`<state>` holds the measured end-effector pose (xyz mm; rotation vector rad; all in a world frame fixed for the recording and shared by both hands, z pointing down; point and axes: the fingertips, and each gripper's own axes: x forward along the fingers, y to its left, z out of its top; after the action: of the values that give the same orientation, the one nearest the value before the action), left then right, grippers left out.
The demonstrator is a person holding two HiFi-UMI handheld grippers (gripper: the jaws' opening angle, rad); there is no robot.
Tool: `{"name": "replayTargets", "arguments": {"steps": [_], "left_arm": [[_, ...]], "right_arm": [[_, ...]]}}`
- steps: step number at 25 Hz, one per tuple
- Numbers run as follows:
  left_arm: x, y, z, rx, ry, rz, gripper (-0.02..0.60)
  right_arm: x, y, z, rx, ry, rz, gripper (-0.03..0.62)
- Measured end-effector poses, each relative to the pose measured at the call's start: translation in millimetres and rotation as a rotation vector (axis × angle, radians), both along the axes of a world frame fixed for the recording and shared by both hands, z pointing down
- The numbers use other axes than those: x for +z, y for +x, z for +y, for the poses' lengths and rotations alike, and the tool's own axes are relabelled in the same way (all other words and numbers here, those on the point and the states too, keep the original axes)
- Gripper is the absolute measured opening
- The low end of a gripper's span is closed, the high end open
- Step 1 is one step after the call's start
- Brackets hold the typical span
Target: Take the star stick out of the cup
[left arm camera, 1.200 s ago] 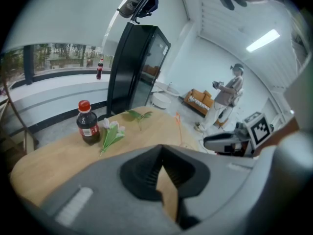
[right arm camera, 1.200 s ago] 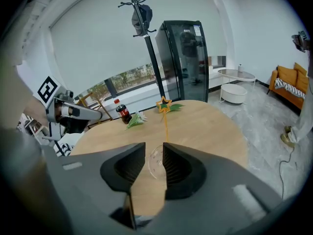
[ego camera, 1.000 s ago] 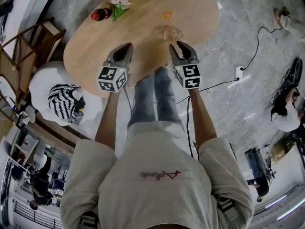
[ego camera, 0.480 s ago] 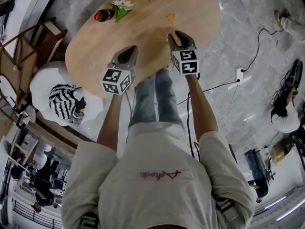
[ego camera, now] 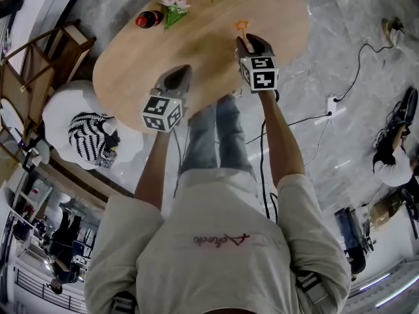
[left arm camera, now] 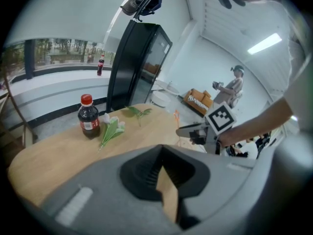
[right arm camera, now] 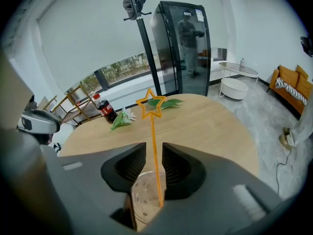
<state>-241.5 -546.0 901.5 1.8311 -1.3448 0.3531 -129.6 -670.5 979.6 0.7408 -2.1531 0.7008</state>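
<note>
An orange star stick [right arm camera: 153,146] stands upright in a clear plastic cup [right arm camera: 144,195] on the wooden table [ego camera: 150,51]. My right gripper [right arm camera: 154,155] has a jaw on each side of the stick's shaft, just above the cup. The jaws are closing, with a thin gap still showing on both sides of the shaft. In the head view the star [ego camera: 242,25] pokes out beyond the right gripper [ego camera: 252,43], which hides the cup. My left gripper [ego camera: 178,76] hovers over the table's near edge, its tips together and nothing in them.
A cola bottle [ego camera: 148,19] and a folded paper flower [ego camera: 173,8] lie at the table's far left, with green leaves [right arm camera: 164,103] behind the star. A wooden chair [ego camera: 46,57] and a white seat with a striped cushion [ego camera: 88,142] stand left of the table.
My right gripper has moved forward over the cup, so its jaws now flank the stick. The left gripper has hardly shifted.
</note>
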Motion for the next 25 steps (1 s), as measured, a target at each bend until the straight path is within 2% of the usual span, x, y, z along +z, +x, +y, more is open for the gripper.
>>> {"name": "replayTargets", "arguments": {"steps": [4, 7, 18, 25], "left_arm": [[0.6, -1.4, 1.1, -0.002, -0.002, -0.001, -0.003], [1.2, -1.9, 3.6, -0.001, -0.004, 0.001, -0.003], [-2.6, -1.3, 9.7, 0.007, 0.002, -0.006, -0.003], [-18.8, 2.7, 10.7, 0.006, 0.032, -0.018, -0.003]], "right_arm": [[1.5, -1.5, -0.1, -0.009, 0.011, 0.006, 0.096], [2.1, -0.7, -0.4, -0.011, 0.039, 0.025, 0.02], [-3.1, 2.0, 2.8, 0.021, 0.047, 0.014, 0.017], [-32.4, 9.9, 13.5, 0.043, 0.086, -0.024, 0.015]]}}
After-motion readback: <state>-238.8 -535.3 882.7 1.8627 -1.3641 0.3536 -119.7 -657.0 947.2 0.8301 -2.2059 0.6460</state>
